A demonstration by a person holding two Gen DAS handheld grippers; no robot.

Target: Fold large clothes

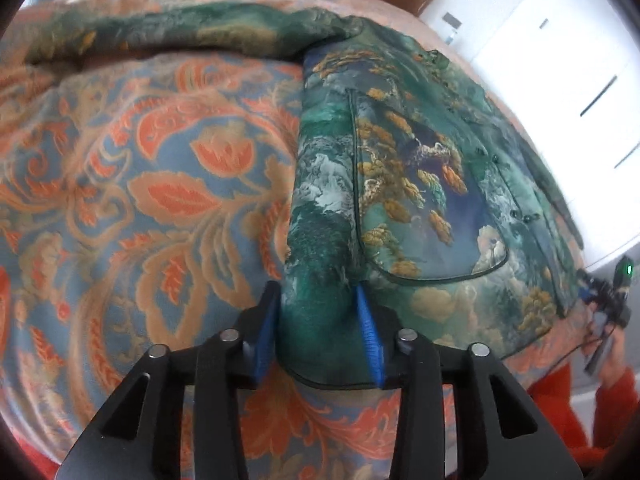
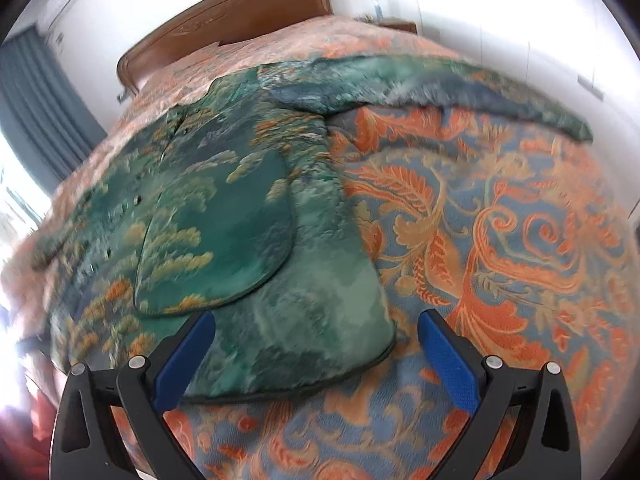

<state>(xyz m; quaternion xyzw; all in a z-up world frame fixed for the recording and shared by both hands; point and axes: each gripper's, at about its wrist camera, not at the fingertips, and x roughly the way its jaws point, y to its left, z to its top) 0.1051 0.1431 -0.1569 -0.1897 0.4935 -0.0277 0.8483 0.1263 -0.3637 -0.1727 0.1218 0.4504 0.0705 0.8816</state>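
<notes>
A green quilted jacket (image 1: 400,184) with gold tree prints lies spread face up on the bed, one sleeve (image 1: 180,32) stretched out sideways. My left gripper (image 1: 316,316) straddles the jacket's bottom hem corner. Its jaws stand partly apart with the cloth between the blue pads, and I see no clear pinch. In the right wrist view the same jacket (image 2: 224,208) shows its other hem corner and other sleeve (image 2: 420,80). My right gripper (image 2: 316,340) hangs wide open just above that corner, touching nothing. It also shows small at the edge of the left wrist view, as the right gripper (image 1: 608,300) held by a hand in an orange sleeve.
An orange and blue patterned bedspread (image 2: 500,220) covers the whole bed under the jacket. A brown wooden headboard (image 2: 224,20) stands at the far end. White wardrobe doors (image 1: 560,60) line one side and a grey-blue curtain (image 2: 36,112) hangs by the window.
</notes>
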